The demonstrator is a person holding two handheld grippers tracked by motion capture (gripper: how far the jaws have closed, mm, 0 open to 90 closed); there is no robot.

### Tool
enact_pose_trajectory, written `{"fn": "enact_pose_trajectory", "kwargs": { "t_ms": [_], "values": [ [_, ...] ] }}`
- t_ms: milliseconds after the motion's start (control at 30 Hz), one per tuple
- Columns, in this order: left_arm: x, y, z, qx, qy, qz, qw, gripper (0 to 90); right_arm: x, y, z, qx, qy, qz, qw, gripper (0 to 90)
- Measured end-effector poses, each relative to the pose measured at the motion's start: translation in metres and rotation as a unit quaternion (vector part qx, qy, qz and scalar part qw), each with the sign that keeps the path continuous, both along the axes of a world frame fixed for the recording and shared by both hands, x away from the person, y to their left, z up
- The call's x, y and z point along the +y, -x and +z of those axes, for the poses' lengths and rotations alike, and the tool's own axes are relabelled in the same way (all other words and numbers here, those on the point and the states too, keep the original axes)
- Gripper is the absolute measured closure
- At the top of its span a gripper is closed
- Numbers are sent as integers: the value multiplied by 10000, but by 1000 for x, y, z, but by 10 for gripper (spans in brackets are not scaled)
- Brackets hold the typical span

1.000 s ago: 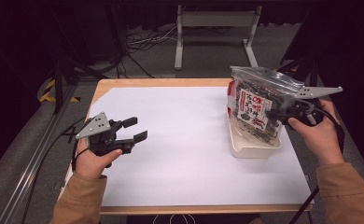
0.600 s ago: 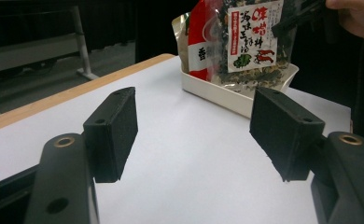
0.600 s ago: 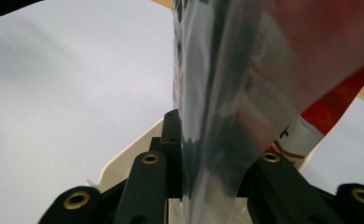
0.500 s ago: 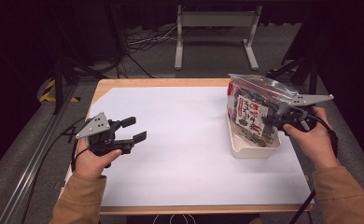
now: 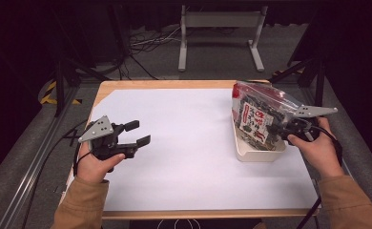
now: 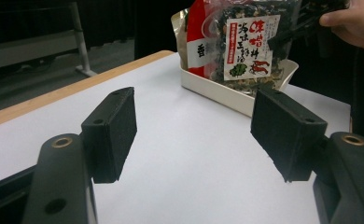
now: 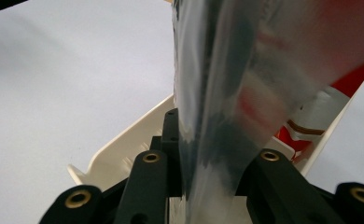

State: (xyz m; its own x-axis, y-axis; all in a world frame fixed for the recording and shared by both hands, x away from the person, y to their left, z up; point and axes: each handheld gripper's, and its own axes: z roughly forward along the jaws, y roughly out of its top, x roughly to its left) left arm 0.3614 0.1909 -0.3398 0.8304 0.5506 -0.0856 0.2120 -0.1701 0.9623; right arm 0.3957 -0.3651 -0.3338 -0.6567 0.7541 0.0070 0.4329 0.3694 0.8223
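1. The right gripper [image 5: 275,130] pinches a clear plastic snack bag [image 5: 256,118] with a red edge and a white printed label; in the right gripper view the bag's film [image 7: 217,140] runs straight down between the two black jaws, which are pressed onto it.
2. The bag stands roughly upright in a cream plastic tray [image 5: 251,153], leaning a little toward the table's far side. Its lower end appears to sit inside the tray, though the bag's own bulk hides the contact, so I cannot say for sure that it rests on the tray floor.
3. The tray lies on the white sheet [image 5: 189,143] that covers the wooden table [image 5: 174,85], near the table's right edge.
4. In the left gripper view the bag [image 6: 245,42] and tray [image 6: 217,91] stand beyond the jaws, with the person's right hand [image 6: 355,23] at the bag's upper corner.
5. The left gripper [image 5: 137,133] is held low over the sheet at the table's left side, well apart from the tray. Its jaws are spread wide with nothing between them; its fingers [image 6: 110,130] frame bare white sheet.
6. The person's left hand [image 5: 96,162] grasps that gripper from behind.
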Motion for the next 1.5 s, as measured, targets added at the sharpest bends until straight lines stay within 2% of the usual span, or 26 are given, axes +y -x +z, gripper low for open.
{"fn": "enact_pose_trajectory", "kwargs": {
  "t_ms": [267, 300, 333, 367, 433, 500, 633, 767, 1100, 1267, 1467, 1500],
  "values": [
    [1, 2, -4, 68, -21, 24, 10000, 314, -6, 0, -1, -53, -216, -171, 9996, 715],
    [3, 2, -5, 60, -48, 42, 10000, 305, -8, 2, 0, -178, -306, -259, 9990, 632],
    [3, 2, -5, 60, -48, 42, 10000, 296, -8, 2, 0, -178, -306, -259, 9990, 632],
    [4, 3, -5, 48, -41, 86, 9999, 286, -10, 5, 1, -285, -509, -348, 9977, 531],
    [6, 5, -6, 74, -36, 105, 9999, 284, -11, 6, 2, -302, -572, -359, 9973, 496],
    [7, 6, -8, 82, -13, 108, 9999, 281, -12, 12, 3, -458, -624, -433, 9961, 400],
    [11, 8, -12, 148, -47, 150, 9998, 274, -15, 24, 7, -663, -628, -460, 9948, 319],
    [15, 12, -15, 151, -67, 188, 9997, 261, -16, 37, 6, -822, -442, -505, 9943, 291],
    [26, 19, -28, 244, -166, 248, 9993, 259, -16, 69, 4, -962, -419, -480, 9933, 270],
    [30, 19, -33, 232, -224, 300, 9990, 258, -14, 82, 3, -963, -450, -305, 9939, 265],
    [30, 20, -34, 261, -187, 303, 9990, 250, -2, 93, -10, -947, -614, 130, 9935, 264],
    [30, 20, -34, 239, -238, 292, 9990, 249, 0, 94, -12, -937, -620, 176, 9935, 264]
  ]
}}
